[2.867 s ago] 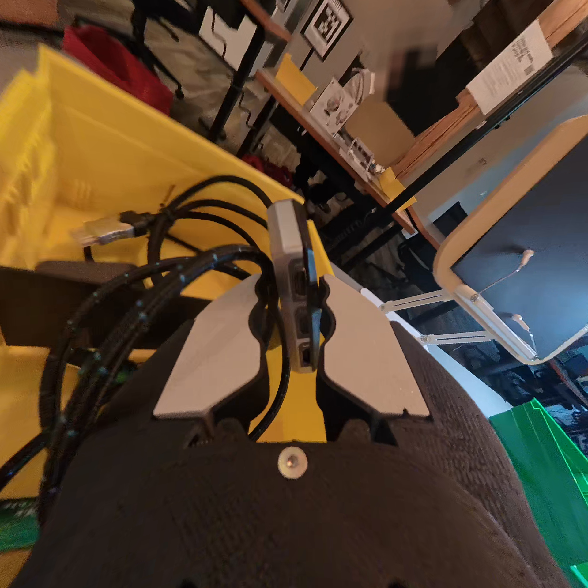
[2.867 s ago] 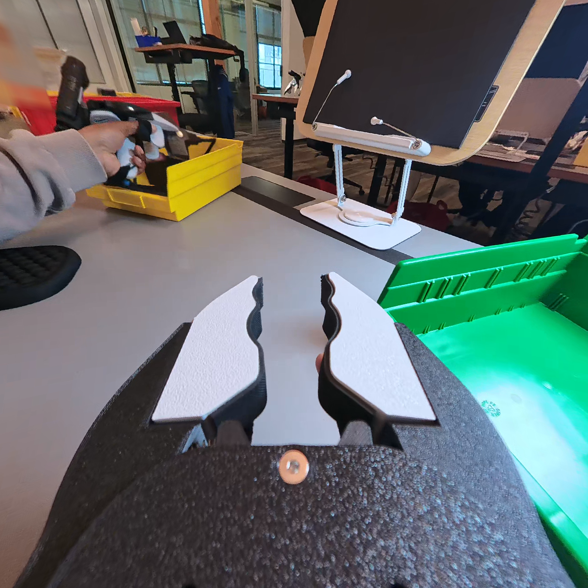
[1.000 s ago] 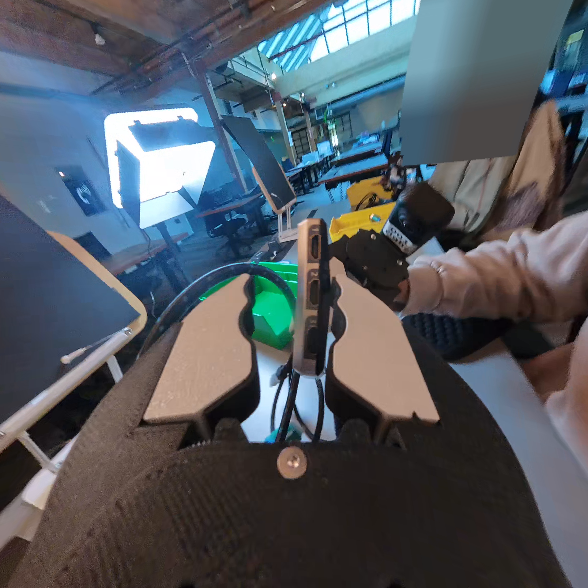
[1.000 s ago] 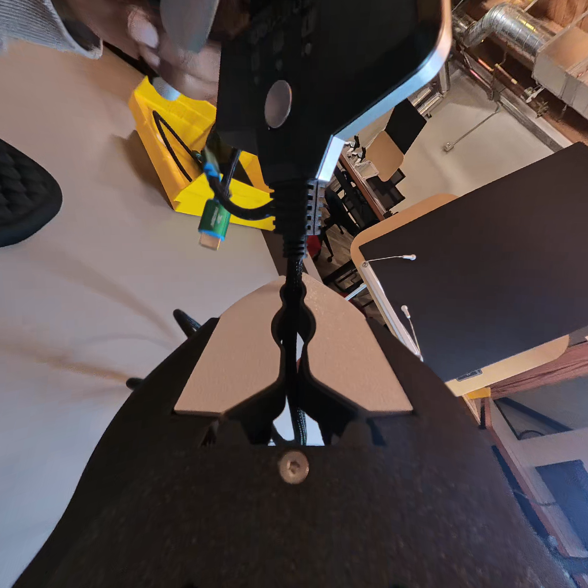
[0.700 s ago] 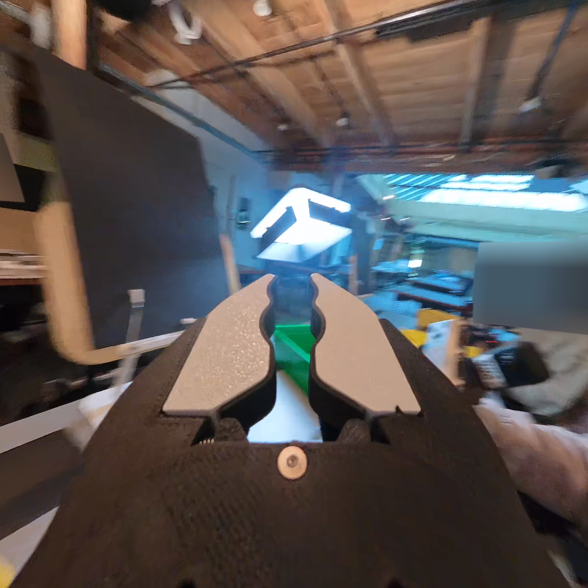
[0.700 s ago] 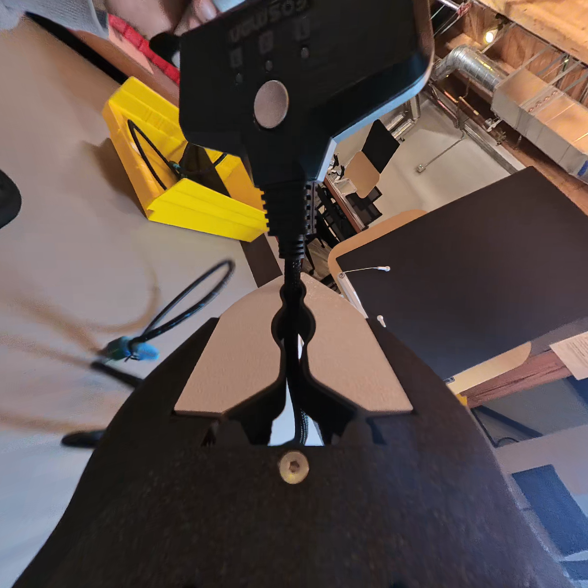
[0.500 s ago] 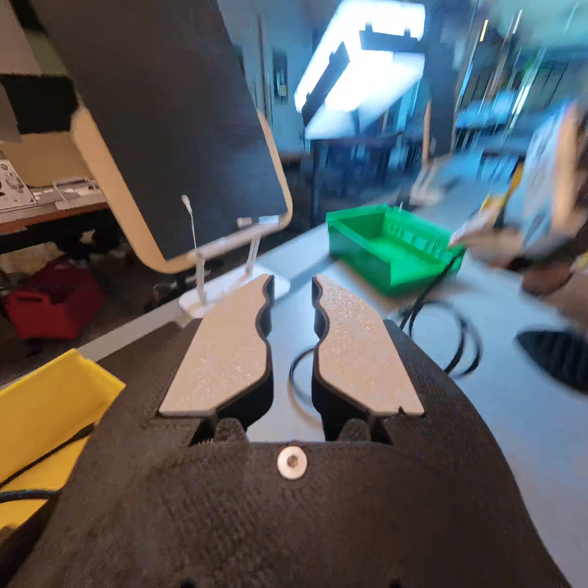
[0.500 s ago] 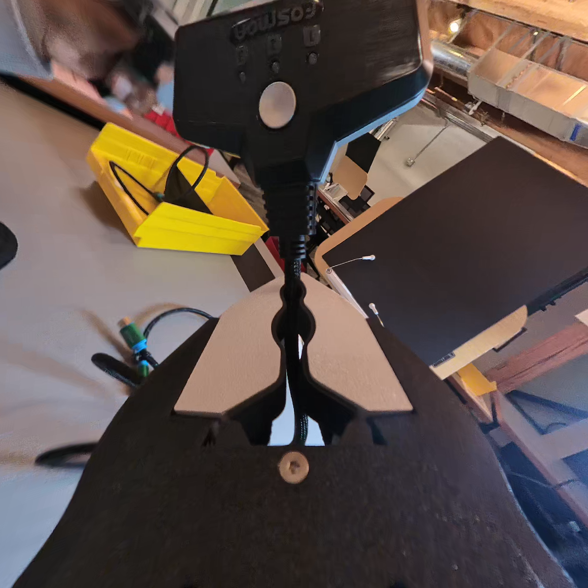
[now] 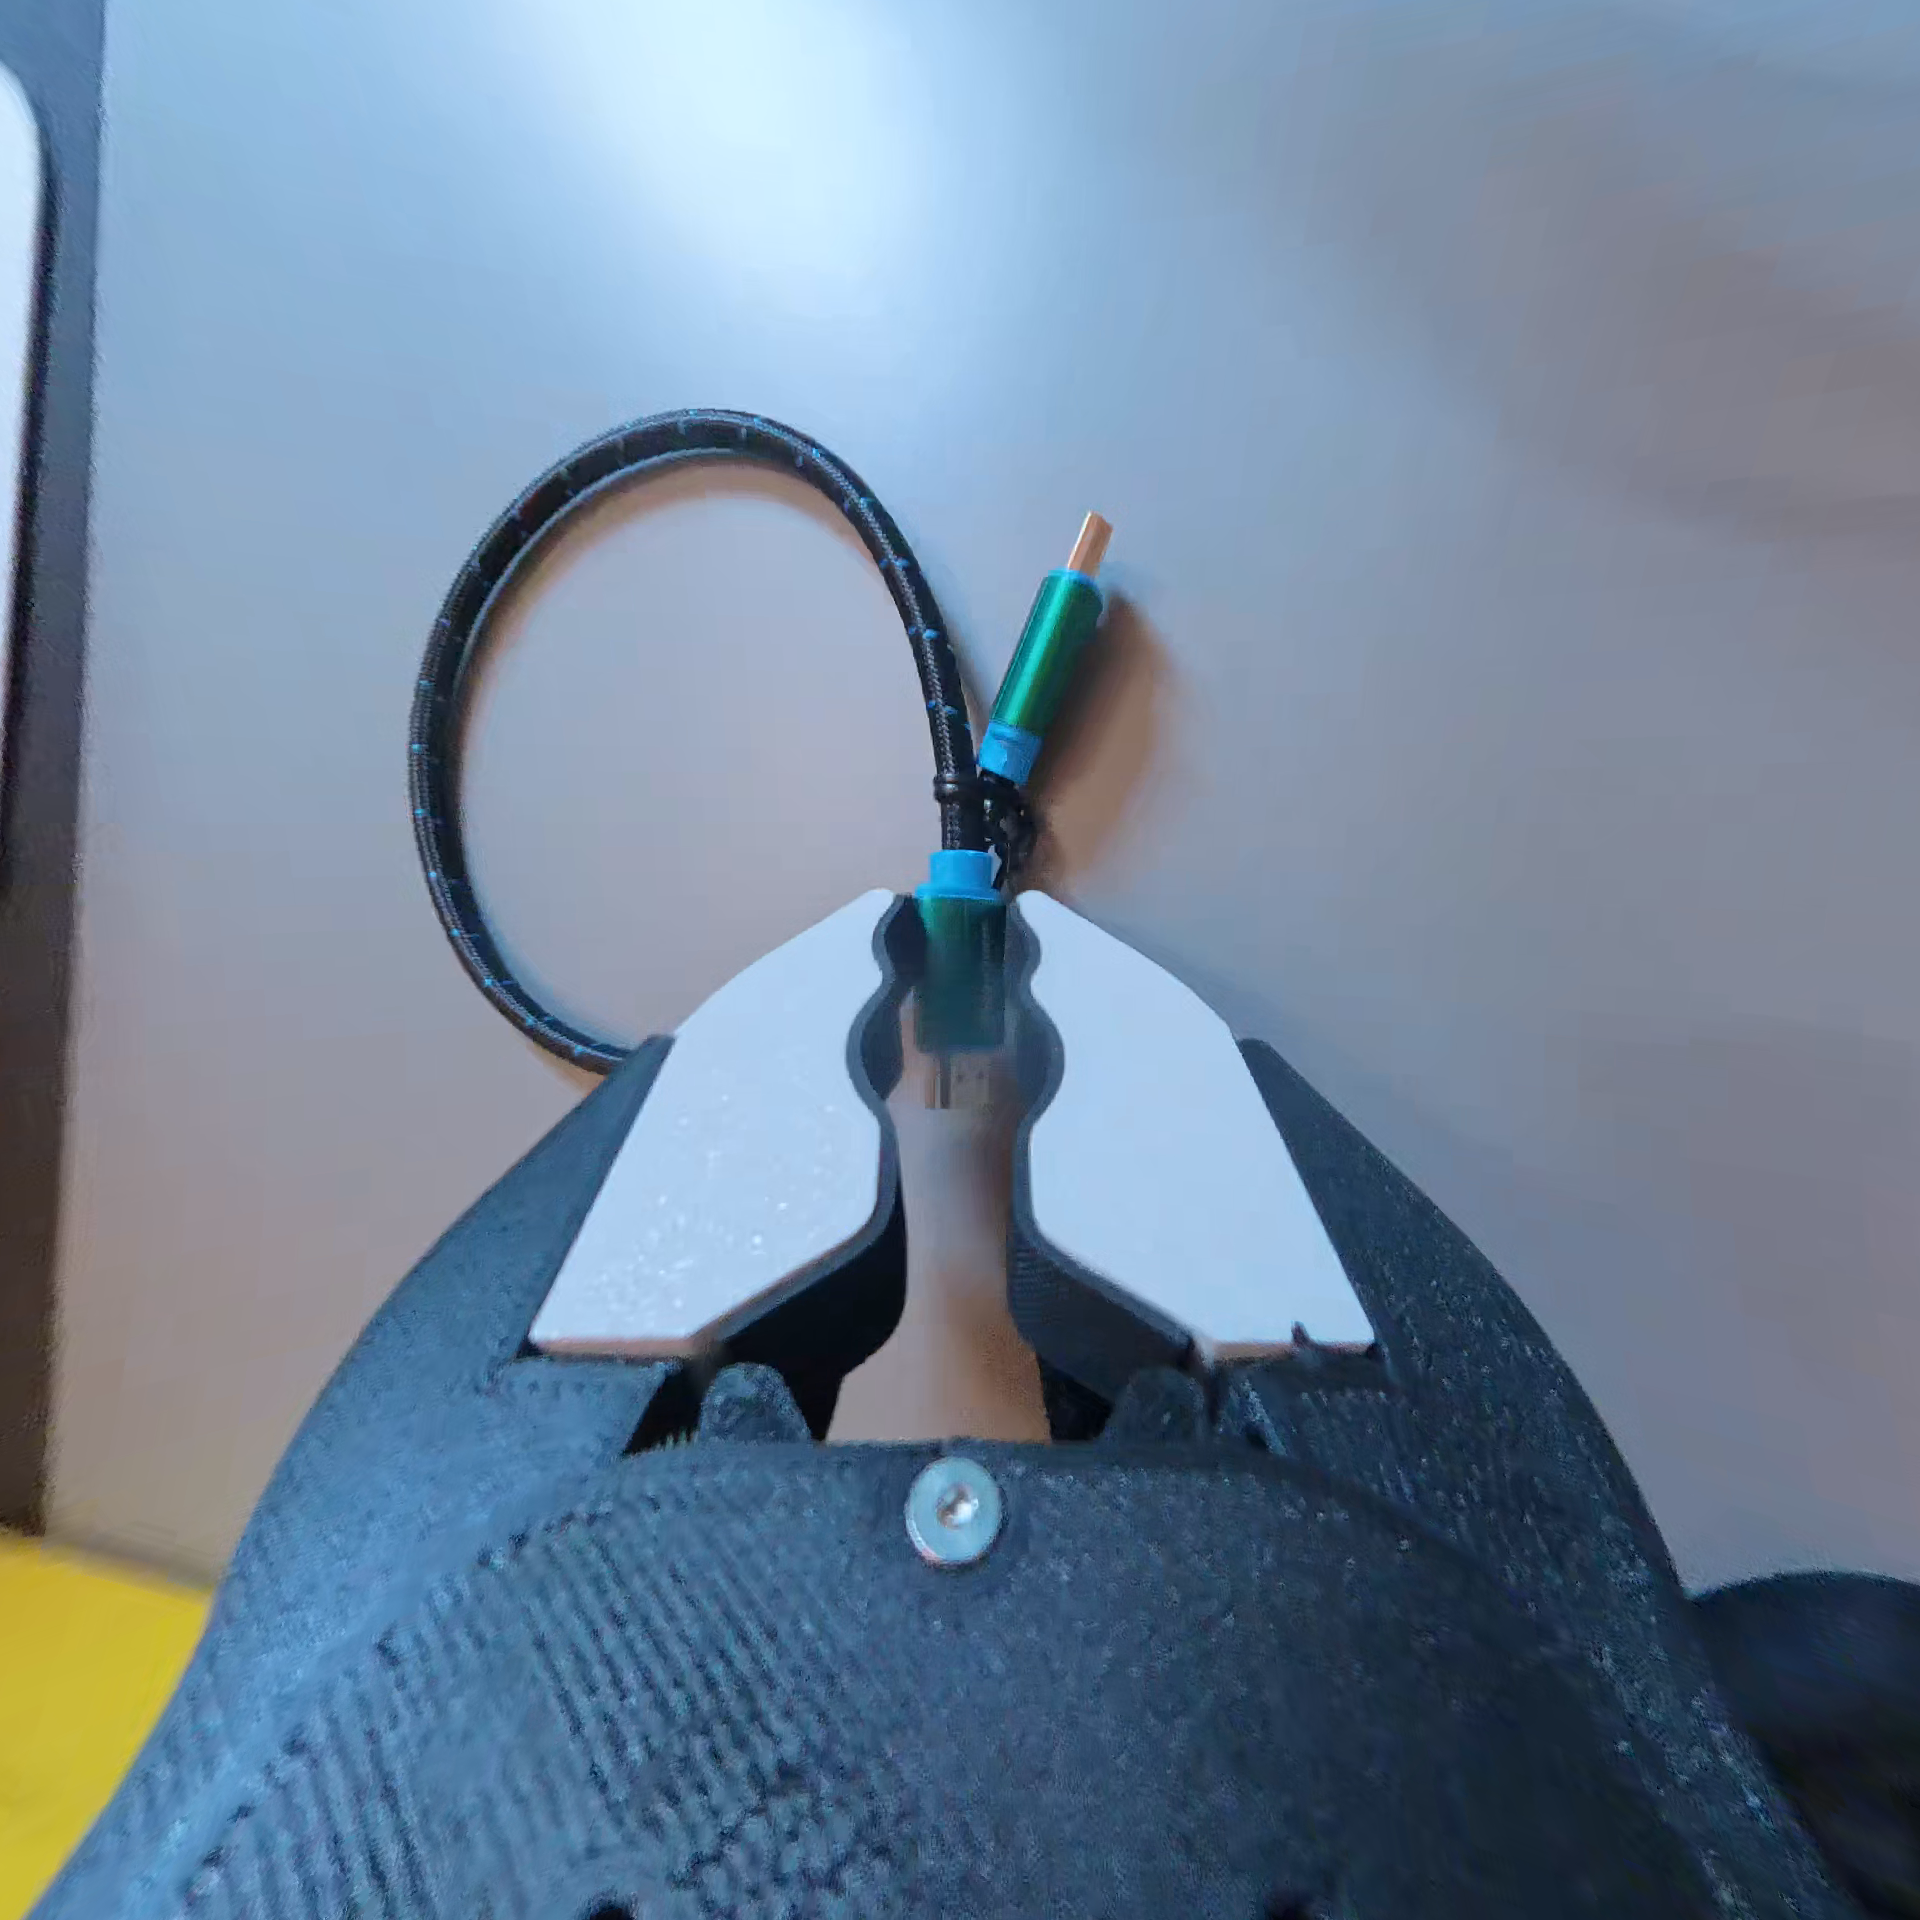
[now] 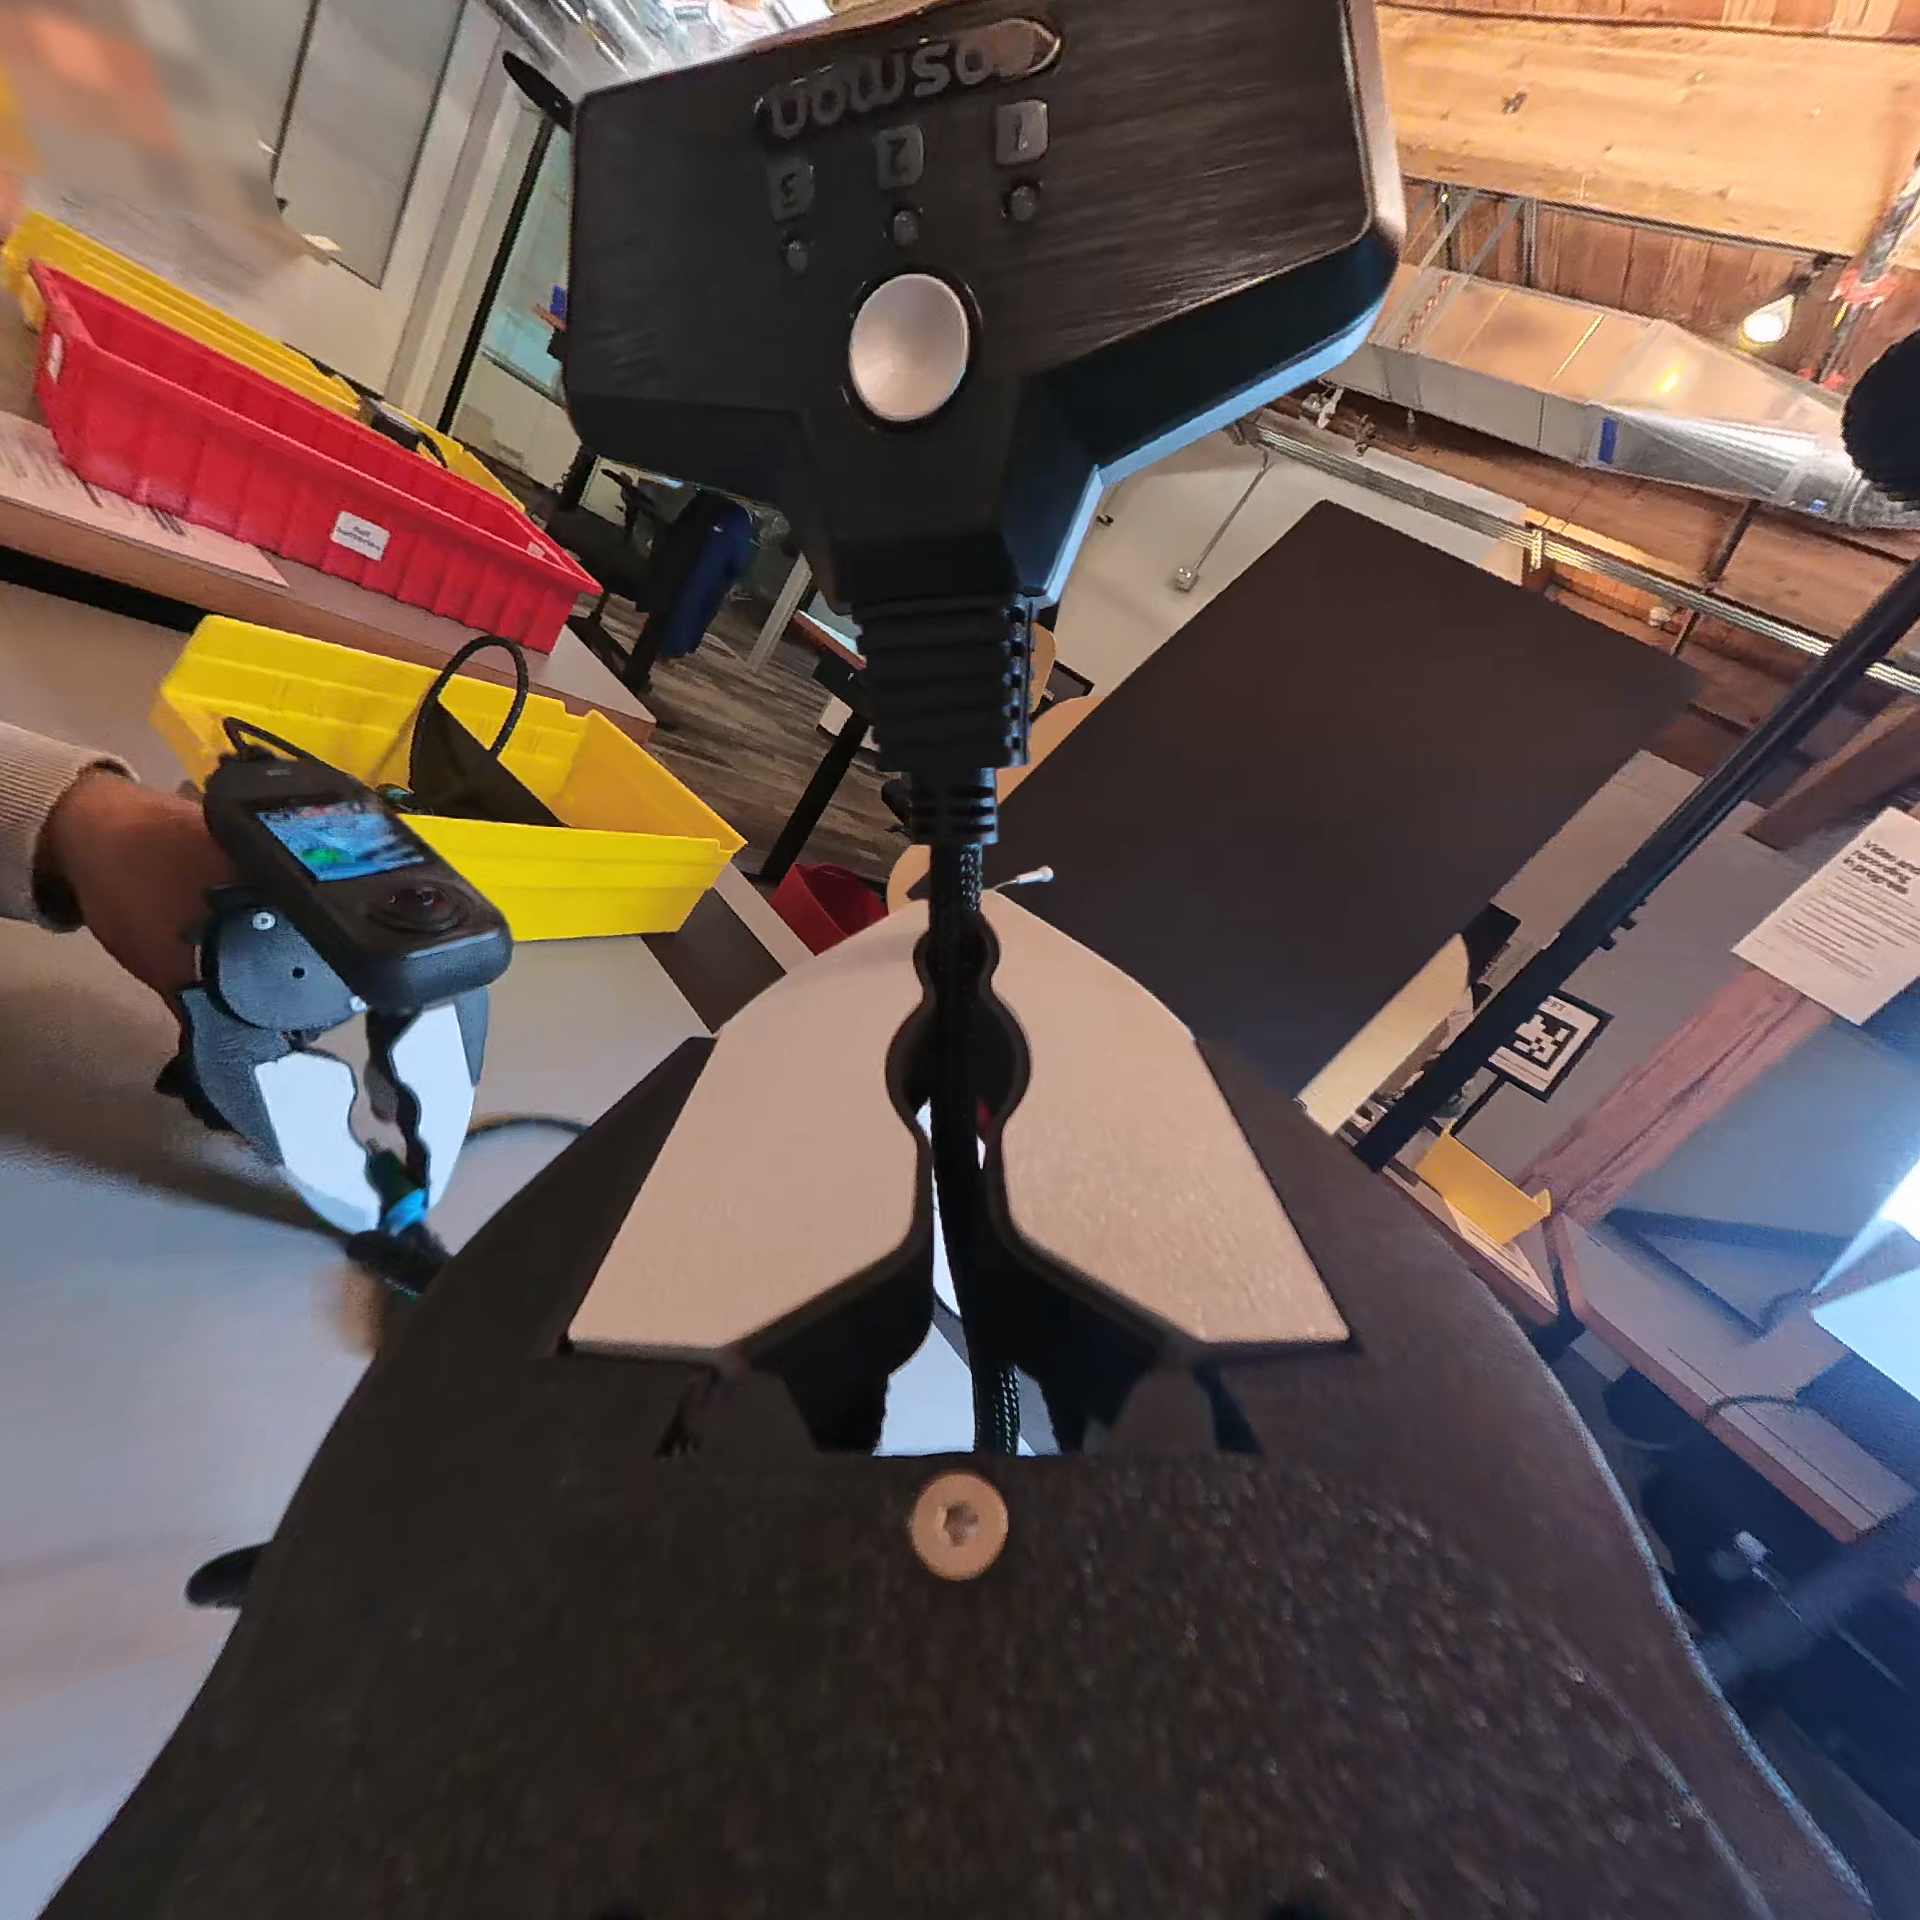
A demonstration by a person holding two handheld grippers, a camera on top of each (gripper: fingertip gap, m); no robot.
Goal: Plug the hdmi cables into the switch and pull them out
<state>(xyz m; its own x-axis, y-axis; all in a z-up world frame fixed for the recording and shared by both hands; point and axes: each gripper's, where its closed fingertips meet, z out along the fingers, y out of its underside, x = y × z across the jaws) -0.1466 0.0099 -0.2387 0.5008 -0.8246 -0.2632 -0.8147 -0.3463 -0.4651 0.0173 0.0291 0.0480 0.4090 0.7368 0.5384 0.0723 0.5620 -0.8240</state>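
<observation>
In the left wrist view my left gripper [image 9: 958, 906] points down at the grey table [image 9: 1455, 520], its fingers closed around a green HDMI plug with a blue collar [image 9: 958, 977]. The plug's black braided cable [image 9: 457, 665] loops on the table to a second green plug [image 9: 1044, 644] with a copper tip. In the right wrist view my right gripper [image 10: 956, 927] is shut on the braided cable [image 10: 954, 883] of the black HDMI switch [image 10: 966, 312], which stands upright above the fingers. The left gripper [image 10: 364, 1132] shows at the left there, low over the table.
A yellow bin [image 10: 582, 862] with cables stands behind the left gripper, and its corner shows in the left wrist view [image 9: 83, 1714]. Red bins [image 10: 260, 457] sit on a farther table. A black board on a stand [image 10: 1299, 831] rises behind the switch.
My left gripper let go of the switch, swung down to the table and closed around the green plug. My right gripper keeps its hold on the switch's cable and has raised it upright.
</observation>
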